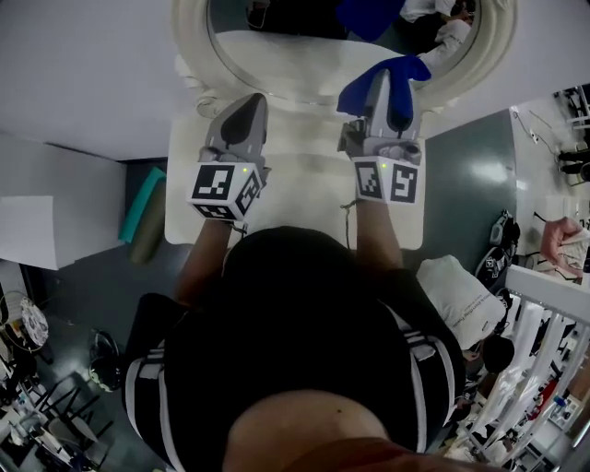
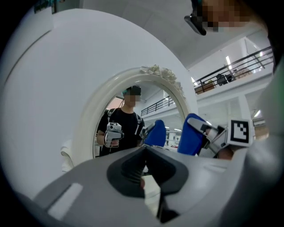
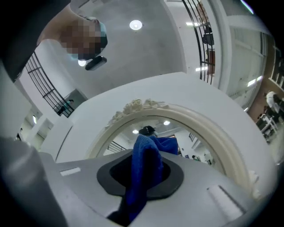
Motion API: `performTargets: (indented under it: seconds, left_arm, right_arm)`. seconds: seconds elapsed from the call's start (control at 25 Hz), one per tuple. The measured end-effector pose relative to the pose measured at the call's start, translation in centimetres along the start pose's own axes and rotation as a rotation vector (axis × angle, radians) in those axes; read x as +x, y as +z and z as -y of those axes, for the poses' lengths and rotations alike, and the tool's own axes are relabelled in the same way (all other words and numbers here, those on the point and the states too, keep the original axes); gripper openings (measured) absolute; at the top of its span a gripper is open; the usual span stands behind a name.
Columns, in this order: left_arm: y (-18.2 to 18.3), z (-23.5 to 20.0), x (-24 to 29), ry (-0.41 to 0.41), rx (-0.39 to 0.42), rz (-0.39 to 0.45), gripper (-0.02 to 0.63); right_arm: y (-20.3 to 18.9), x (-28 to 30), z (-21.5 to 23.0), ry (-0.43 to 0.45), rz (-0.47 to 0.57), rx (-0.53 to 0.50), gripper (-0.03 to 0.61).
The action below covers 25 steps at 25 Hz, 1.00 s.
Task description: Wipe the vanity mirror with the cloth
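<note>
The oval vanity mirror [image 1: 277, 18] in a cream carved frame [image 1: 196, 46] stands at the back of a pale table top [image 1: 304, 189]. My right gripper [image 1: 380, 85] is shut on a blue cloth [image 1: 398, 78], which is bunched up at the mirror's lower right rim. In the right gripper view the cloth [image 3: 145, 155] hangs out between the jaws of the right gripper [image 3: 143, 175], with the mirror [image 3: 186, 137] right behind. My left gripper [image 1: 244, 109] hovers at the lower left of the frame, shut and holding nothing. The left gripper view shows the mirror [image 2: 146, 111] and the cloth [image 2: 194, 135].
A white wall [image 1: 83, 64] backs the mirror. On the floor left of the table lies a teal roll [image 1: 143, 207] and a white sheet [image 1: 28, 230]. A white bag [image 1: 461, 295] and clutter [image 1: 553, 240] stand to the right.
</note>
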<state>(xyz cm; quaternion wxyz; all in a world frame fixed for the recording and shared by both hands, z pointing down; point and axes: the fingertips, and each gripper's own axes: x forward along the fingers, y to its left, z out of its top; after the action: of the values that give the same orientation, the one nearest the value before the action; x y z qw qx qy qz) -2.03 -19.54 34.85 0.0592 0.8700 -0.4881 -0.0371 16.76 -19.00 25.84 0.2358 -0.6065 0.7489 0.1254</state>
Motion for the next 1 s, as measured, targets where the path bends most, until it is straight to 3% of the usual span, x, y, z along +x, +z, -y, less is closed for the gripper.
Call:
performTargets:
  seconds: [0.2, 0.4, 0.64, 1.0]
  left_arm:
    - [-0.2, 2.9, 1.6, -0.018, 0.009, -0.007, 0.009]
    - [0.3, 5.9, 3.9, -0.006, 0.022, -0.008, 0.009]
    - [1.0, 6.4, 4.3, 0.008, 0.013, 0.02, 0.009]
    - [0.6, 4.4, 3.2, -0.006, 0.007, 0.001, 0.009]
  right_arm:
    - [-0.6, -3.5, 8.2, -0.176, -0.026, -0.006, 0.04]
    - [-1.6, -4.5, 12.9, -0.213, -0.055, 0.021, 0.041]
    - [-4.7, -4.2, 13.8, -0.208, -0.087, 0.074, 0.041]
    - [-6.6, -2.9, 14.9, -0.293, -0.058, 0.075, 0.041]
